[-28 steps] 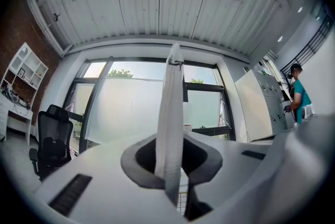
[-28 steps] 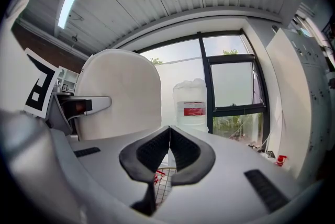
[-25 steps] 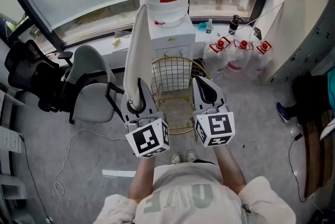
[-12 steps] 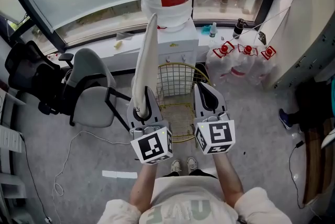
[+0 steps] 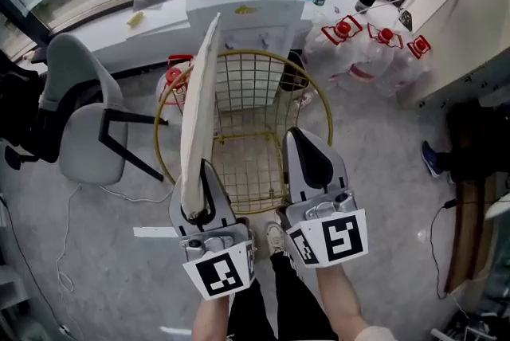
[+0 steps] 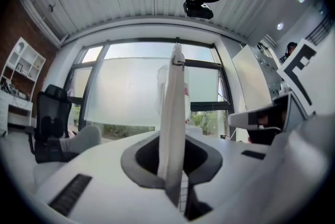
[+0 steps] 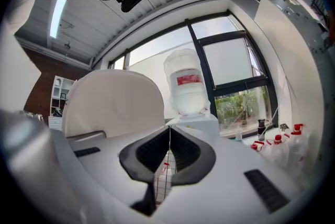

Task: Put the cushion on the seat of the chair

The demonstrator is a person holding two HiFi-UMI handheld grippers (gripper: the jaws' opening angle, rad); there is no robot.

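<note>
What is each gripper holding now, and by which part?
The left gripper is shut on the cushion, clamping the edge nearest the person; the cushion stands upright over the chair. The right gripper is shut, empty.

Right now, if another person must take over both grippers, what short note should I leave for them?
Left gripper: shut on the lower edge of the cushion, which stands upright on its edge over the left side of the wire chair.
Right gripper: shut, nothing between its jaws, over the front right of the seat.
Done: the cushion is gripped and held over the chair.
Left: lay the cushion flat on the seat, which is bare, then release it.
</note>
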